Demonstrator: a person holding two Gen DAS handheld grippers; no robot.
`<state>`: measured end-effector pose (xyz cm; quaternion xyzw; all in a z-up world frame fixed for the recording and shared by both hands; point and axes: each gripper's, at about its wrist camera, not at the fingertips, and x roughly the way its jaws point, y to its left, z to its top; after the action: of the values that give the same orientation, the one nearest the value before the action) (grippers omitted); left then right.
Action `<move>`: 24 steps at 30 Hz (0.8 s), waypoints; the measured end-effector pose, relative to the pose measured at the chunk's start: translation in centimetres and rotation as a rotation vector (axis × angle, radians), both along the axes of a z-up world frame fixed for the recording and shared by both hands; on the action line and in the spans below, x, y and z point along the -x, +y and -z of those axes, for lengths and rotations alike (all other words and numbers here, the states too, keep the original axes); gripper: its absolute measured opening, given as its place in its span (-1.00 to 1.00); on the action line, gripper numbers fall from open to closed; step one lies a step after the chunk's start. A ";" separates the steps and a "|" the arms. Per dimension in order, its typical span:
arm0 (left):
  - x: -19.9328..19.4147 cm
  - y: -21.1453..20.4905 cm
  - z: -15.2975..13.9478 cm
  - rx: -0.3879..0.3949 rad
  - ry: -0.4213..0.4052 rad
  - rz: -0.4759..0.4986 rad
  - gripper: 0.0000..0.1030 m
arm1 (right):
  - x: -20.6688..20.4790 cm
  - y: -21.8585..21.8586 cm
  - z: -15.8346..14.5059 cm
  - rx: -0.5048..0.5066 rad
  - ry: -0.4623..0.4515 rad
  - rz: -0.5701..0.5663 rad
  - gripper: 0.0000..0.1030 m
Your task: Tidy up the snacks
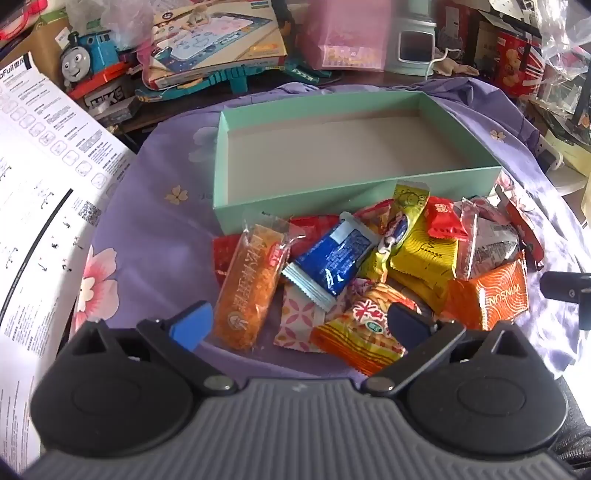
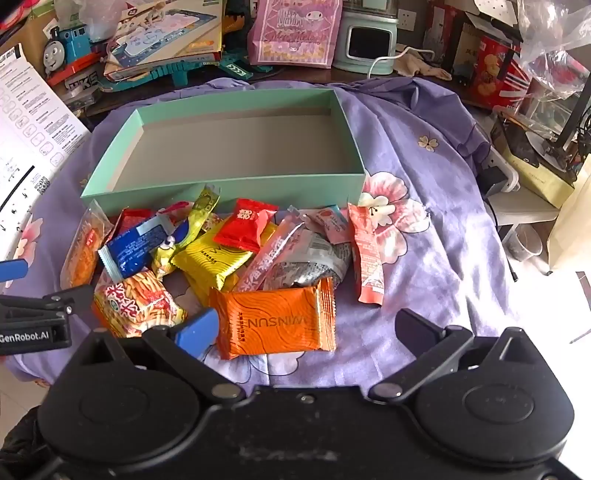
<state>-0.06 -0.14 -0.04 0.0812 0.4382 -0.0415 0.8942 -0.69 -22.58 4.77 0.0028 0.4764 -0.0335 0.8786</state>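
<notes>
A pile of wrapped snacks lies on the purple flowered cloth in front of an empty mint-green box. It includes a long orange bar, a blue packet, yellow packets, a small red packet and an orange WINSUN packet. My left gripper hovers open over the pile's near edge, holding nothing. My right gripper is open too, just above the WINSUN packet. The left gripper's finger shows at the right wrist view's left edge.
Behind the box stand a toy train, a game box, a pink gift bag, a pale green appliance and red tins. A white printed sheet lies at the left. Boxes and cables crowd the right side.
</notes>
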 end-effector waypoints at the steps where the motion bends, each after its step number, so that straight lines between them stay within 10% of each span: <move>1: 0.1 -0.1 0.0 0.006 0.003 0.008 1.00 | 0.0 0.0 0.0 0.001 0.000 -0.001 1.00; 24: 0.0 0.9 -0.4 0.053 0.024 -0.012 1.00 | 0.0 0.3 -0.4 0.010 -0.001 -0.012 1.00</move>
<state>-0.06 0.75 0.38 0.0546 0.4482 -0.0489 0.8909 -0.67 -22.28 5.21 -0.0045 0.4756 -0.0308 0.8791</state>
